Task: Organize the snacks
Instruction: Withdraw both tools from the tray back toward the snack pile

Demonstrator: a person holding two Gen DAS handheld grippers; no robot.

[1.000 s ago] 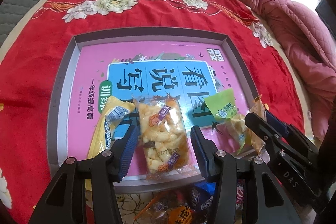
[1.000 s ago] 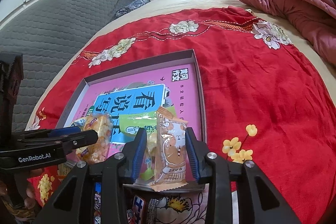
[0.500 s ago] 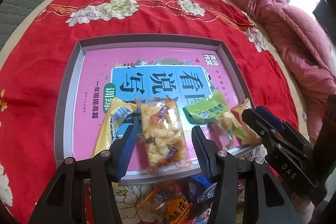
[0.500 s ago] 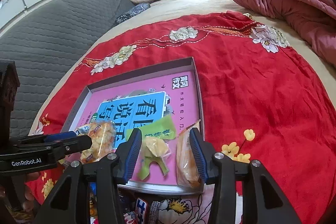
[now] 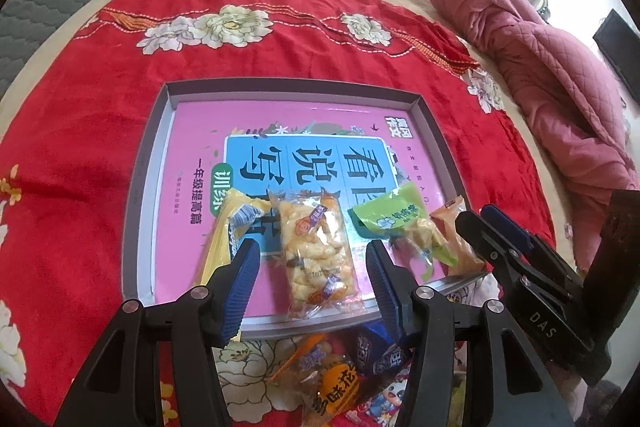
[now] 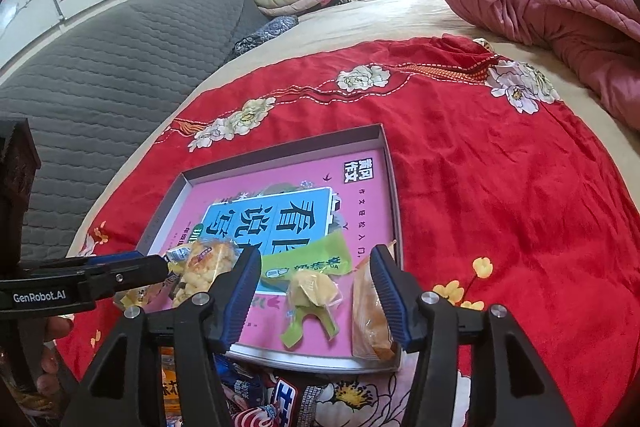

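**Snacks lined along tray's near edge**

Tray (image 5: 154, 163) holds four packets: yellow (image 5: 224, 239), clear puff (image 5: 314, 251), green (image 6: 308, 283), orange (image 6: 370, 315). Far half is open. Left gripper (image 5: 312, 279) and right gripper (image 6: 314, 291) hover wide, empty. More snacks (image 5: 336, 375) lie below.

Bed (image 6: 360, 15) under red blanket (image 5: 100, 115)

1. "GenRobot.AI" stands in white on the left gripper (image 6: 160, 269) body, left edge of the right wrist view.
2. "DAS" stands on the right gripper (image 5: 476, 223) body, lower right of the left wrist view.
3. Large Chinese characters fill the blue panel of the pink book cover (image 5: 296, 131), upside down.
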